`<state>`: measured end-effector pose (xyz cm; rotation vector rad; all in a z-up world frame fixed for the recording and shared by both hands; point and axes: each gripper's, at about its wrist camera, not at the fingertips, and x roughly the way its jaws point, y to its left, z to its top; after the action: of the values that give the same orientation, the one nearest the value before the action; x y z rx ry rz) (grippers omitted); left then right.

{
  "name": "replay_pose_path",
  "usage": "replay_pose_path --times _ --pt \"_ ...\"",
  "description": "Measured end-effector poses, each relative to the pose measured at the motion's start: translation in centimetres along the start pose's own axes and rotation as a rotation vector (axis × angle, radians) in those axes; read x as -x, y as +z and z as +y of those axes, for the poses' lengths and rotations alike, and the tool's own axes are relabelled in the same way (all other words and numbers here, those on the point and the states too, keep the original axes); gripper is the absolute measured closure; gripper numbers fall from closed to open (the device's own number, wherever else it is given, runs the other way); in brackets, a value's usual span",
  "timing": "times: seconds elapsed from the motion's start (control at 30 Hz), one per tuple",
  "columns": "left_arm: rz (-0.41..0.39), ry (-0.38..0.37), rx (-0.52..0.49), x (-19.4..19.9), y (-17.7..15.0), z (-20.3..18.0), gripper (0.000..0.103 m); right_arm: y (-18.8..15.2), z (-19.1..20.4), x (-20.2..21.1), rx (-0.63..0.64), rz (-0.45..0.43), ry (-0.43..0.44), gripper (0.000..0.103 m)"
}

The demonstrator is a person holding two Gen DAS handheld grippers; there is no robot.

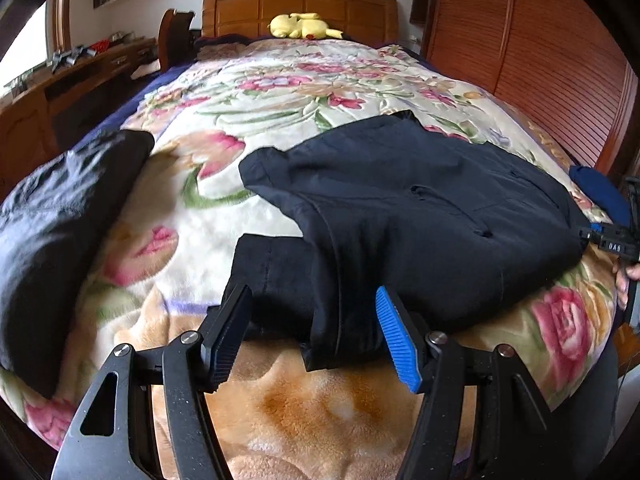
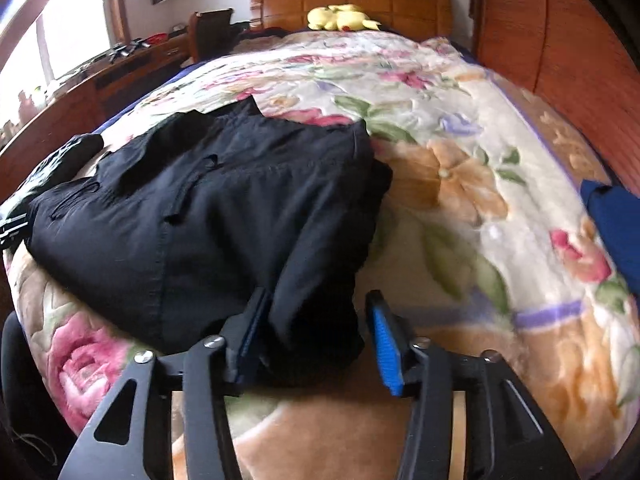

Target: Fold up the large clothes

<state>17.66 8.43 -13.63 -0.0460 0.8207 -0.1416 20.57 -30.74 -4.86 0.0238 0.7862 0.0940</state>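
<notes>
A large black garment [image 1: 400,216] lies partly folded on the floral blanket [image 1: 248,128] near the foot of the bed; it also shows in the right wrist view [image 2: 208,216]. My left gripper [image 1: 314,320] is open, its fingers on either side of the garment's near hem. My right gripper [image 2: 316,320] is open, its fingers straddling the garment's near right corner. The right gripper also shows at the edge of the left wrist view [image 1: 612,236].
A second dark garment [image 1: 60,216] lies at the bed's left edge. A blue cloth [image 2: 616,224] lies at the right edge. A yellow plush toy [image 1: 304,26] sits by the wooden headboard [image 1: 300,8]. A wooden wardrobe [image 1: 540,60] stands to the right, a desk [image 1: 80,76] to the left.
</notes>
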Motion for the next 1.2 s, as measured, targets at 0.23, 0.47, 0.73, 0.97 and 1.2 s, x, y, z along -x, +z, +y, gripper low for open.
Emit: replay_pose_path --times 0.23,0.47,0.73,0.97,1.2 --pt "-0.021 -0.074 -0.007 -0.1 -0.3 -0.7 0.063 -0.8 1.0 -0.9 0.019 0.03 0.054 0.057" --pt "-0.04 -0.096 -0.025 0.4 0.4 -1.2 0.096 -0.6 1.1 -0.5 0.057 -0.001 0.083 0.087" --pt "-0.108 -0.114 -0.026 3.8 0.3 -1.0 0.098 -2.4 1.2 4.6 0.065 -0.073 0.133 0.093" --pt "-0.144 -0.149 -0.03 8.1 -2.3 -1.1 0.098 -5.7 1.5 8.7 0.06 -0.074 0.168 0.093" --pt "-0.085 -0.094 -0.039 7.4 -3.6 -1.3 0.098 -5.0 0.3 10.6 0.044 -0.086 0.097 0.074"
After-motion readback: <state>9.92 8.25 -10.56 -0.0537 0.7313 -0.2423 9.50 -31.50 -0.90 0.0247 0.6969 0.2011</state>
